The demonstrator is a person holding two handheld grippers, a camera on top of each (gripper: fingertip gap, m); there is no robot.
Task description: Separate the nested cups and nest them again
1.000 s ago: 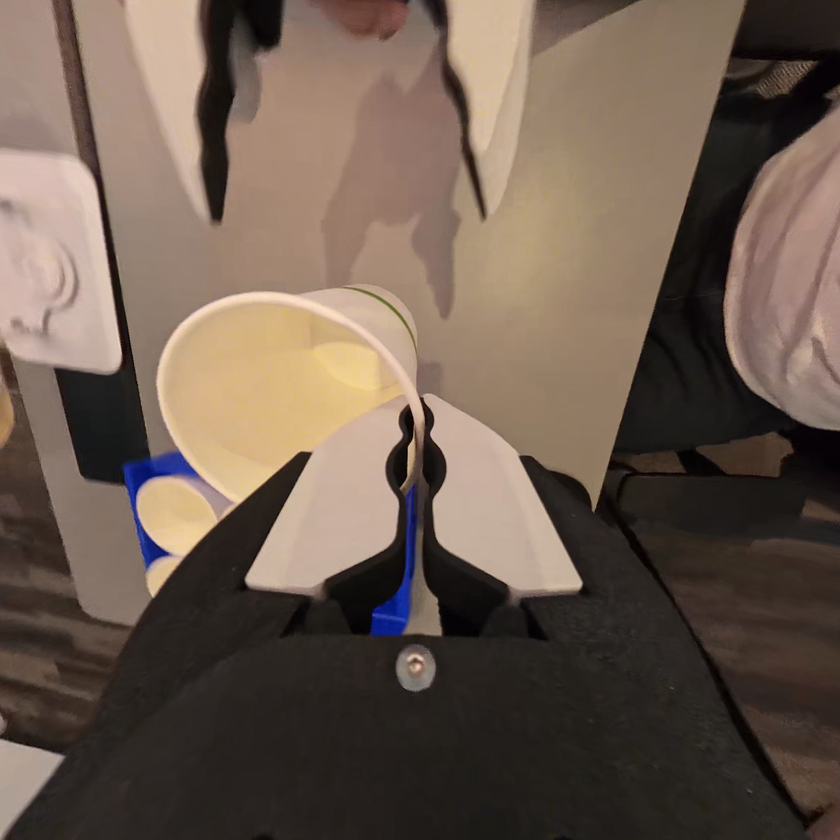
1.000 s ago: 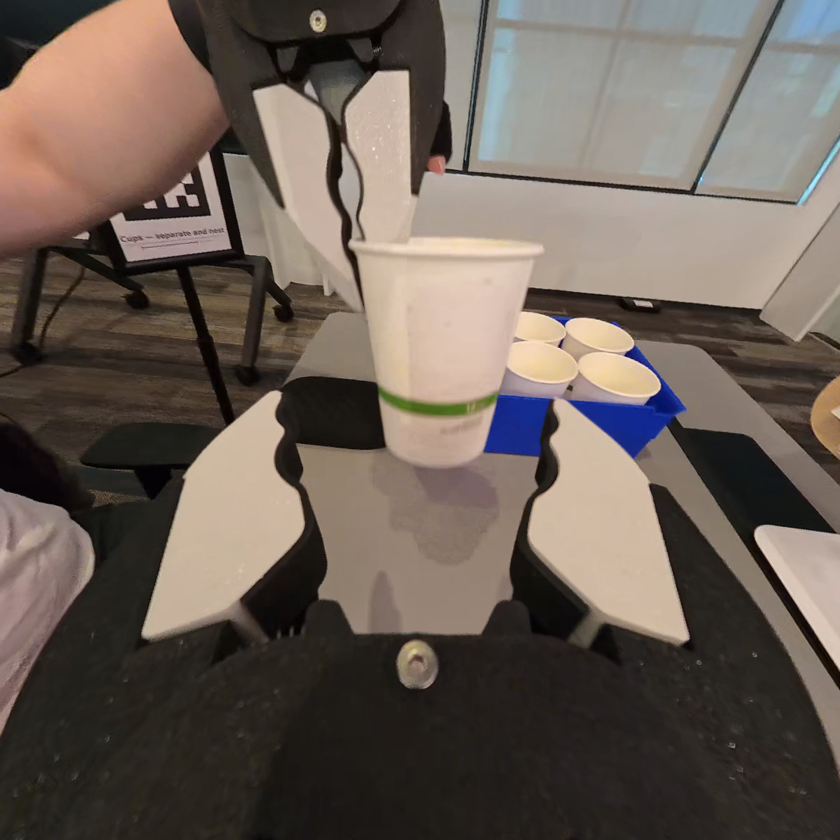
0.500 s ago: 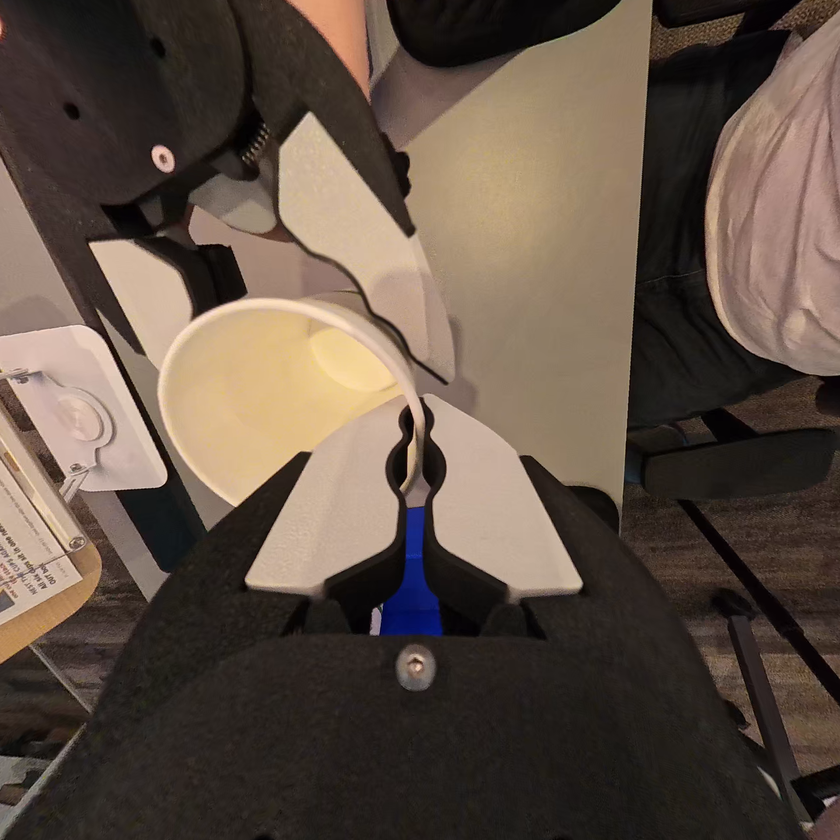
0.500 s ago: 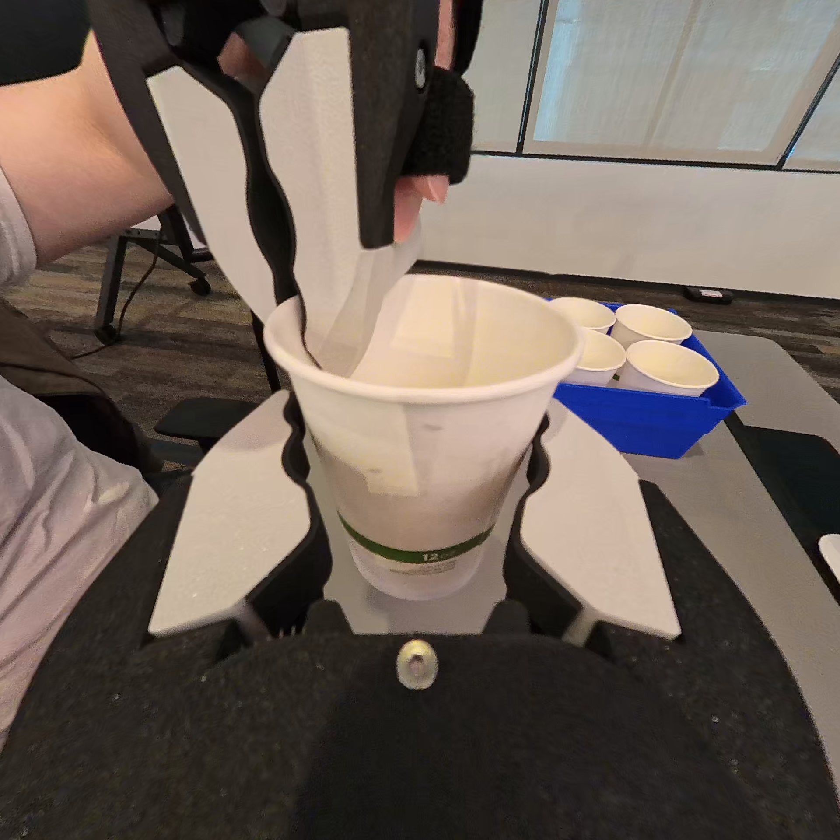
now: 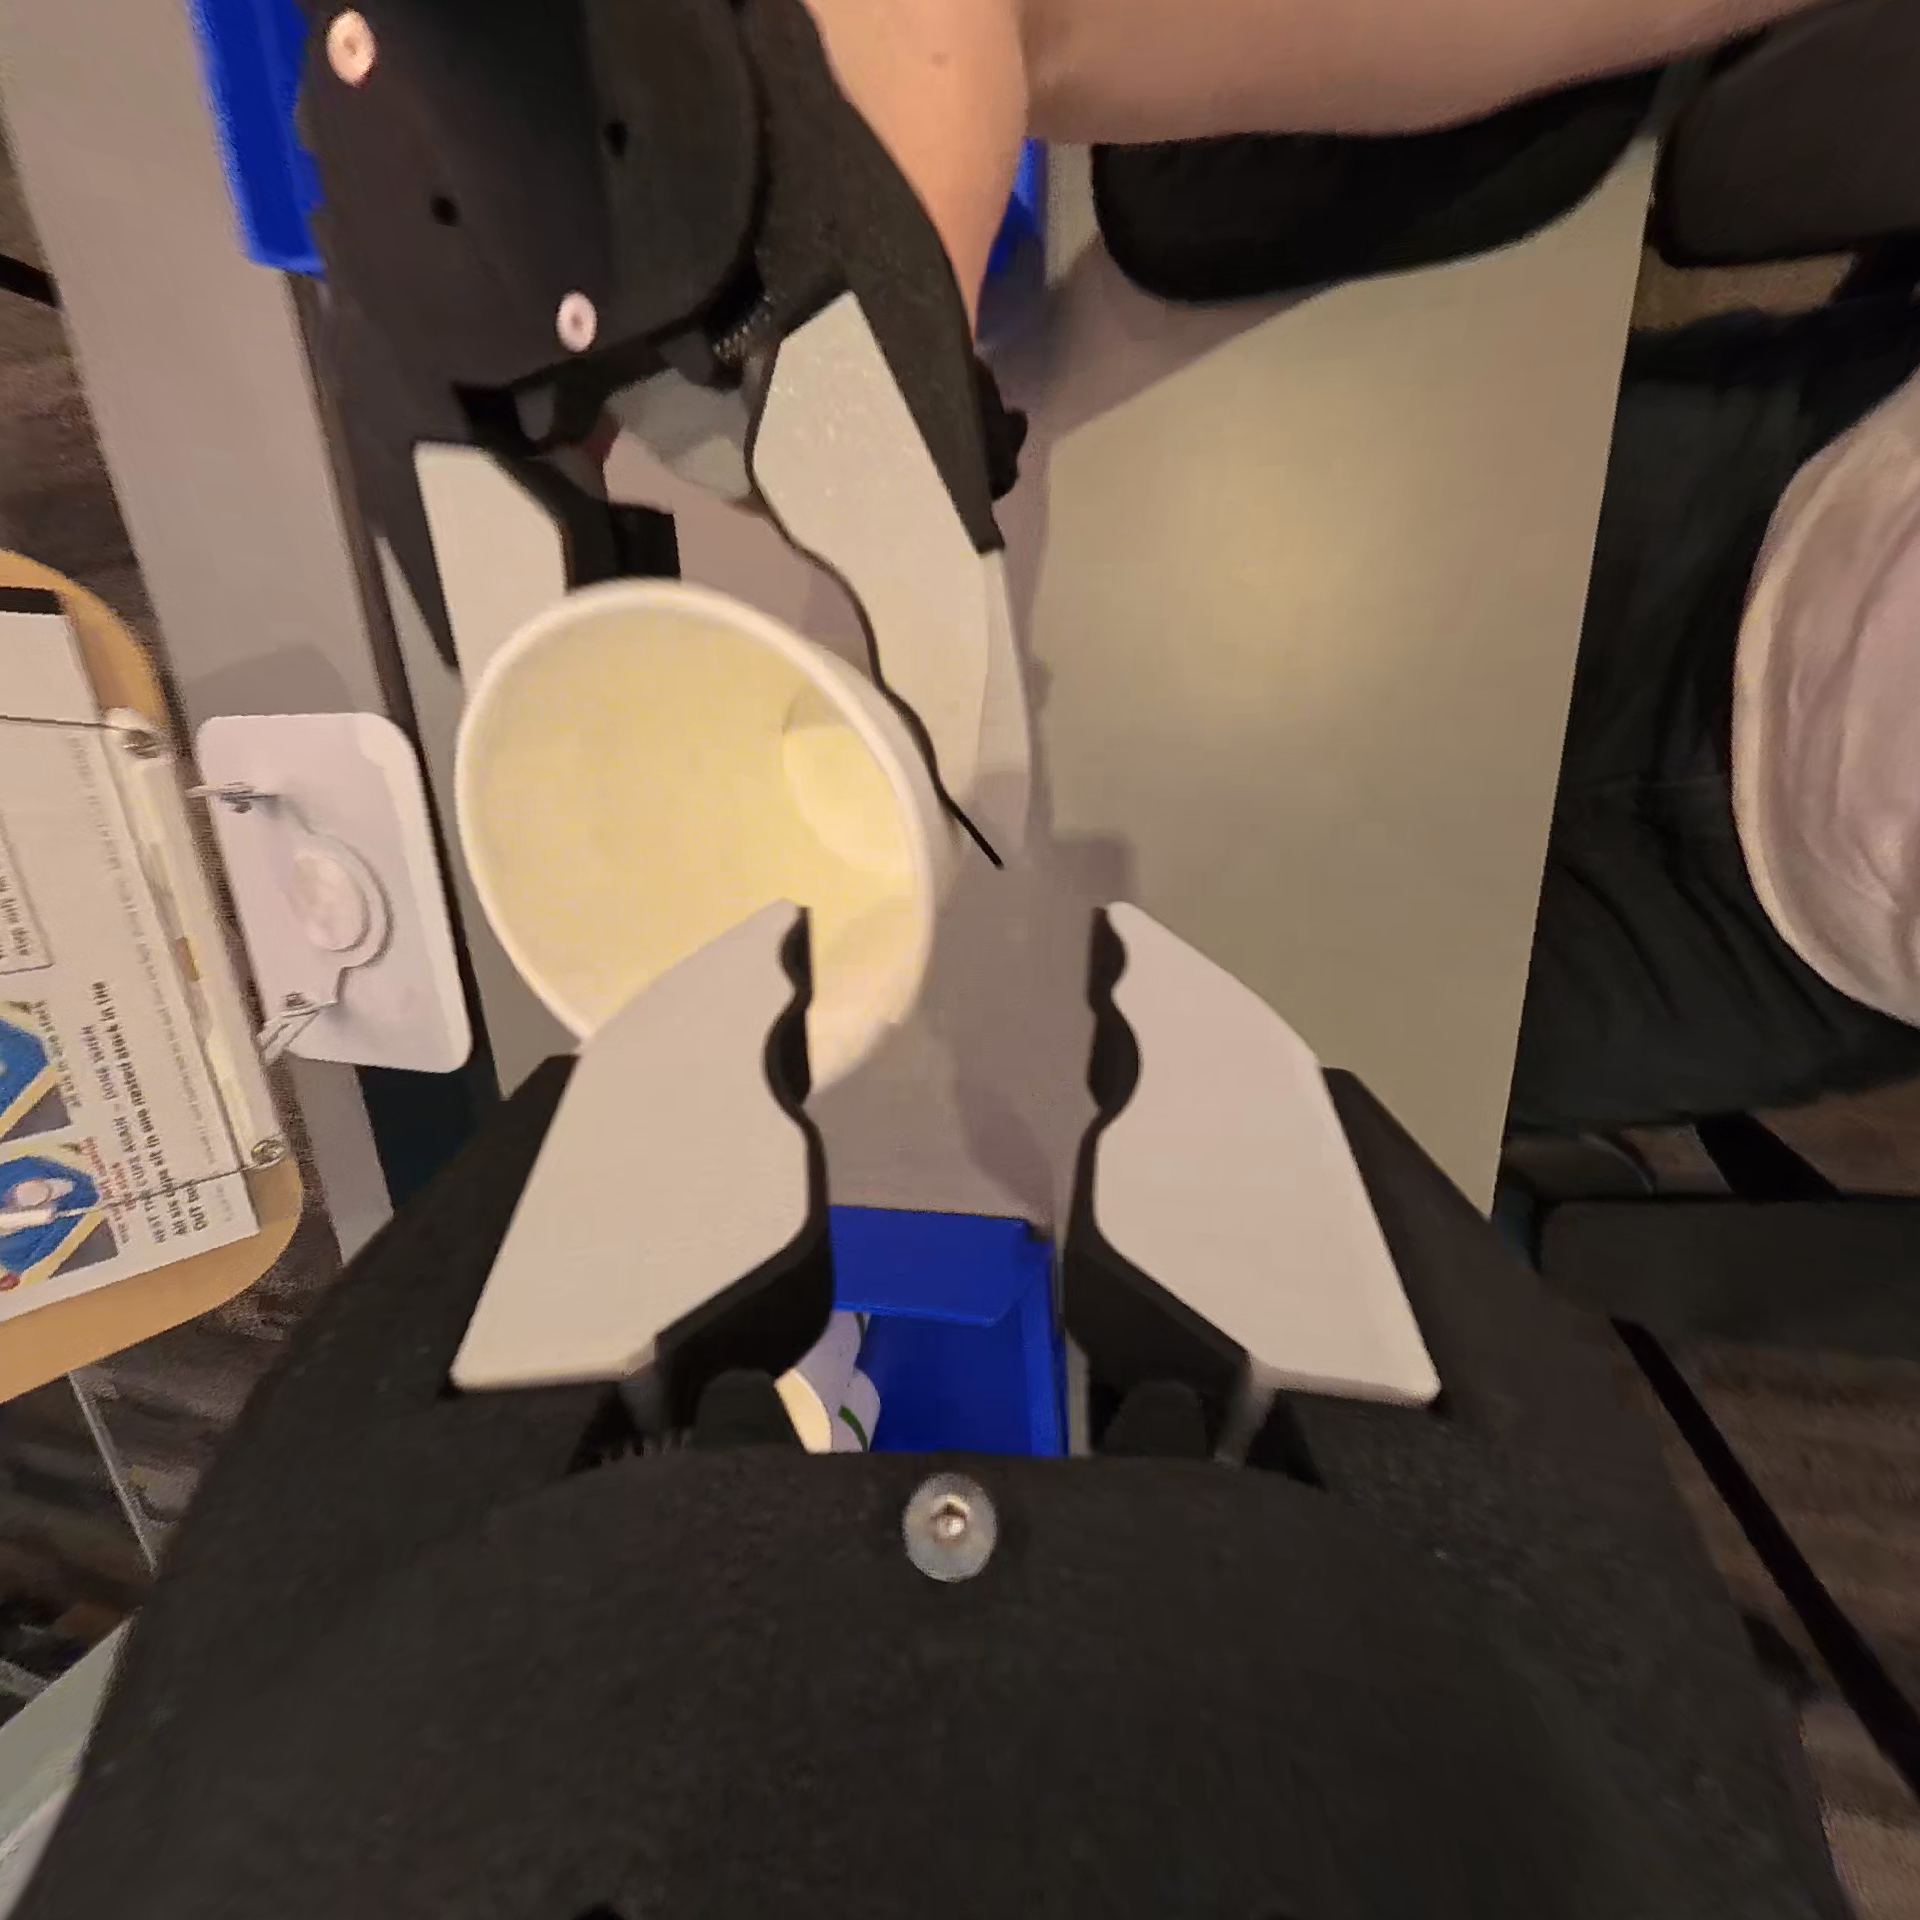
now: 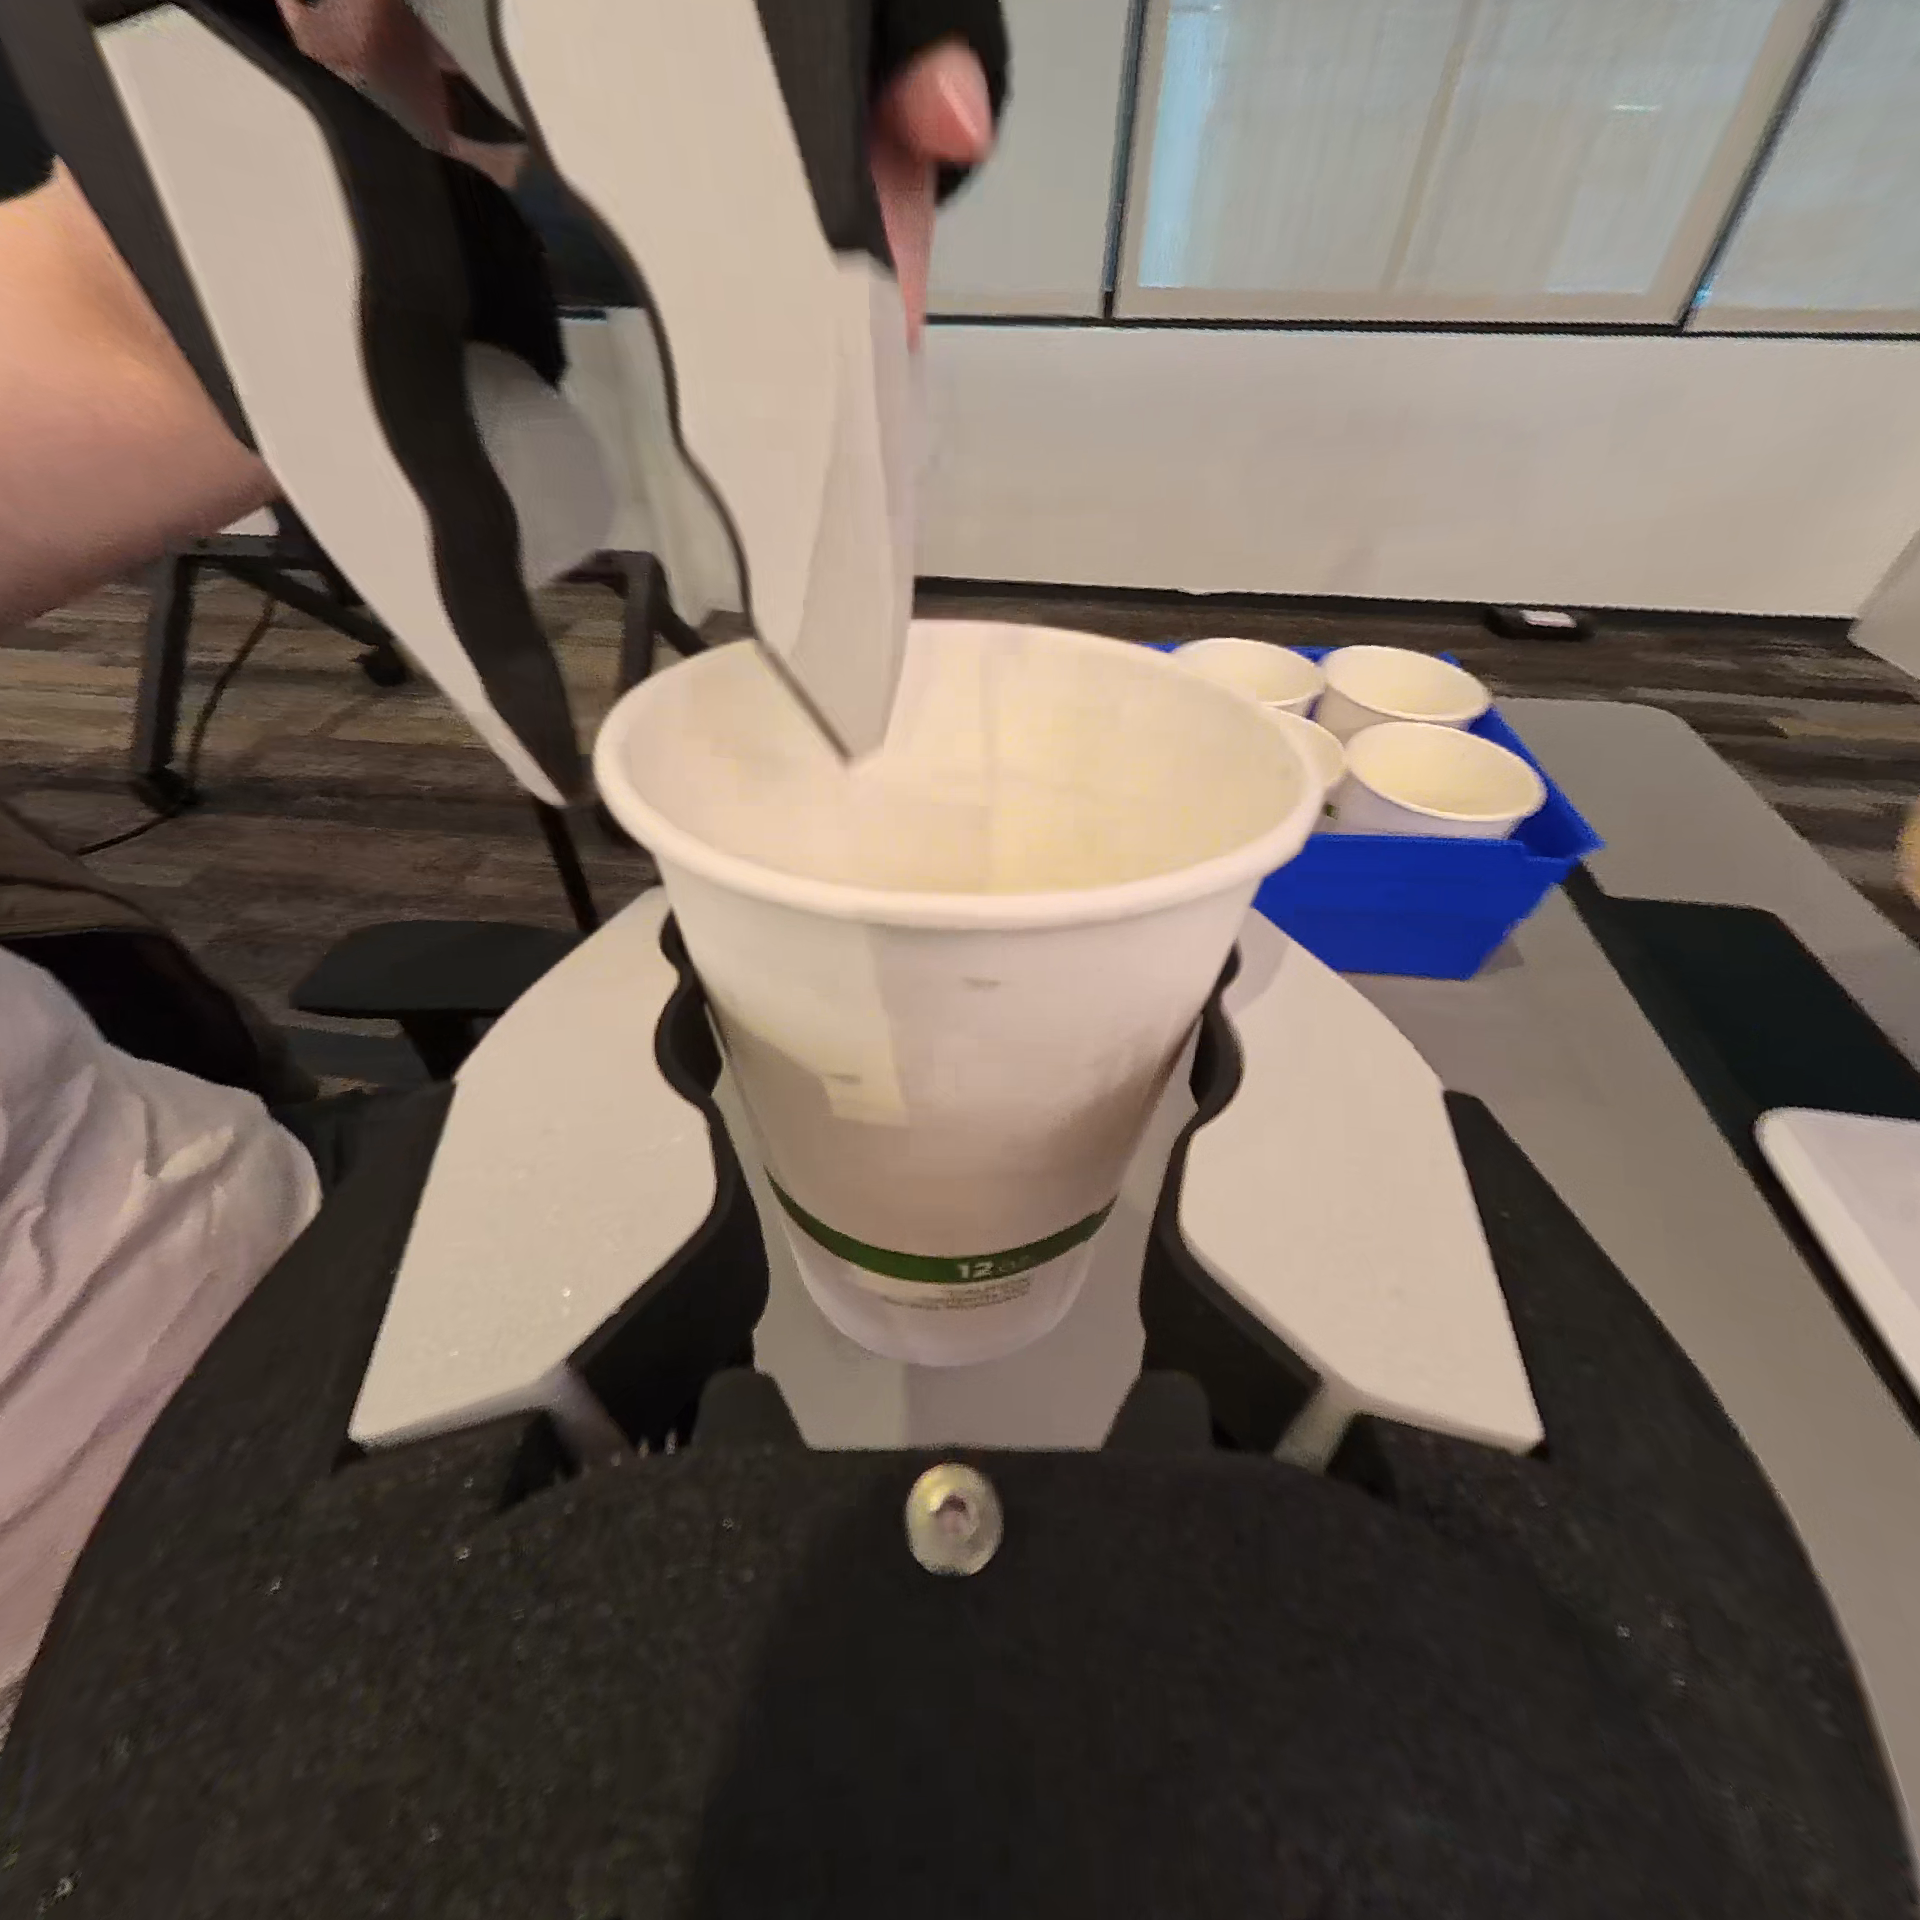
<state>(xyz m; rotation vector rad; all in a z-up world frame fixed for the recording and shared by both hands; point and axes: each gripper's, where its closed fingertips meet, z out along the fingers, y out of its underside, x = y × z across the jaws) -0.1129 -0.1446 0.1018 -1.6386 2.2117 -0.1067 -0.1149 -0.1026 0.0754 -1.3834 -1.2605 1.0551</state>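
Note:
A white paper cup with a green band (image 6: 956, 1018) is held upright above the grey table (image 6: 1662, 1039). My right gripper (image 6: 951, 987) is shut on the cup's body, one finger on each side. My left gripper (image 5: 951, 935) is open; in the right wrist view (image 6: 712, 769) it straddles the cup's far-left rim, one finger inside and one outside, not clamping it. The left wrist view looks down into the cup (image 5: 686, 810), with the right gripper's fingers (image 5: 883, 582) on either side of it.
A blue bin (image 6: 1403, 914) with several white cups (image 6: 1434, 779) stands on the table at the back right; it also shows between my left fingers (image 5: 935, 1278). A person's white shirt (image 5: 1849, 727) and a chair are beside the table. A printed sheet (image 5: 104, 1039) lies on a wooden surface.
My left gripper has opened and let go of the cup's rim. My right gripper has closed around the cup's body and now holds it.

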